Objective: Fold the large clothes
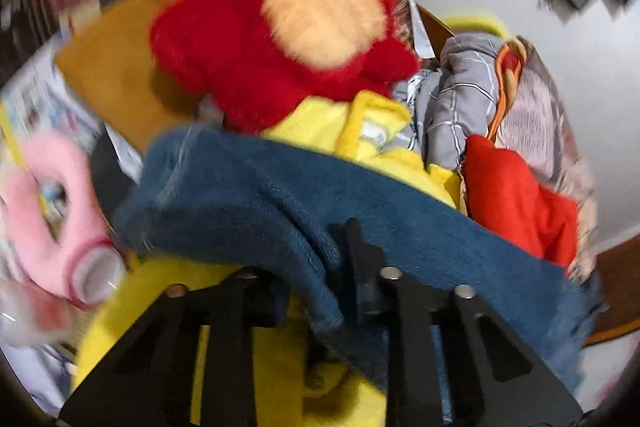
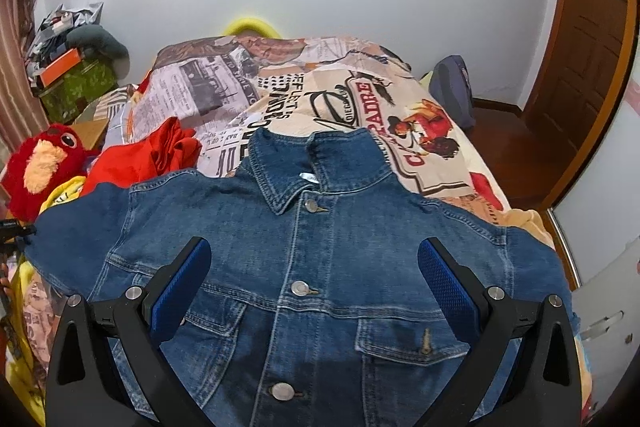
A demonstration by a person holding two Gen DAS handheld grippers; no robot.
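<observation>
1. Bedroom with white walls; bed [image 2: 448, 163] covered in a newspaper-print spread, wooden door [image 2: 588, 39] off to the right of the right tongs.
2. Denim jacket [image 2: 320, 267] lies front-up on the bed, buttoned, collar away from the right tongs, two flap chest pockets, silver buttons down the middle, sleeves spread to both sides.
3. Right tongs [image 2: 314, 281] spread wide above the jacket chest, blue pads on either side of the button line, nothing between them.
4. Left tongs [image 1: 316, 287] pressed together, pinching a fold of the blue jacket sleeve; view blurred.
5. Beyond the left tongs: red plush toy [image 1: 280, 35] with a peach patch, yellow cloth [image 1: 340, 131], red cloth [image 1: 516, 203], grey checked cloth [image 1: 460, 99].
6. Pink plush ring [image 1: 48, 203] left of the left tongs.
</observation>
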